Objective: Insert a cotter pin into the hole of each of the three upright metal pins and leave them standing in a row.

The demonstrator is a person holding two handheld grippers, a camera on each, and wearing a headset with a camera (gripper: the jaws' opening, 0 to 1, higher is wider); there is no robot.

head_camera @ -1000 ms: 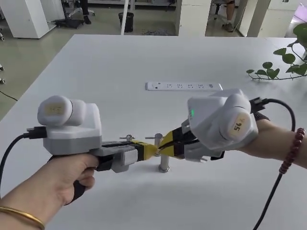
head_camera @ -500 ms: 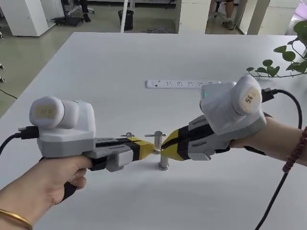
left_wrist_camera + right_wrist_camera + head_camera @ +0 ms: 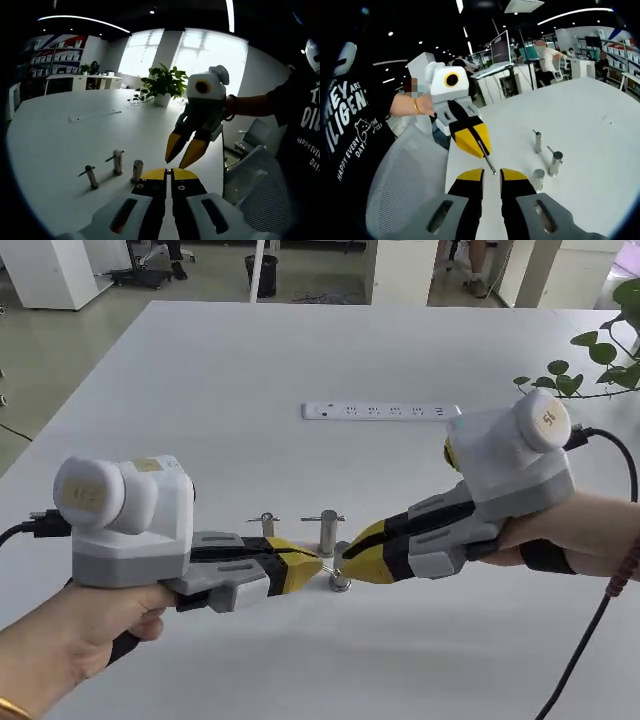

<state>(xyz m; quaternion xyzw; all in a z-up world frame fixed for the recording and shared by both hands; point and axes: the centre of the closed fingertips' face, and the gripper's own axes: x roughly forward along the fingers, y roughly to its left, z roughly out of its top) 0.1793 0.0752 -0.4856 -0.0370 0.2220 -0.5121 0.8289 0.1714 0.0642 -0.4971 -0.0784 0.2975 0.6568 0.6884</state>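
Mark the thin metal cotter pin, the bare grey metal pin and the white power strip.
thin metal cotter pin [image 3: 490,165]: right gripper view, mid-shaft.
bare grey metal pin [image 3: 538,180]: right gripper view, its side.
white power strip [image 3: 380,412]: head view, middle of top face.

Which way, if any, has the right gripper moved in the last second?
Yes. The right gripper has drawn back rightward: its body, earlier below the power strip's right half, now sits mostly past the strip's right end.

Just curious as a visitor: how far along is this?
Done: the far silver metal pin and middle silver metal pin are already cross-pinned. In hand: the left tool, shut on a thin metal cotter pin; the right tool is open. Left: the bare near metal pin.
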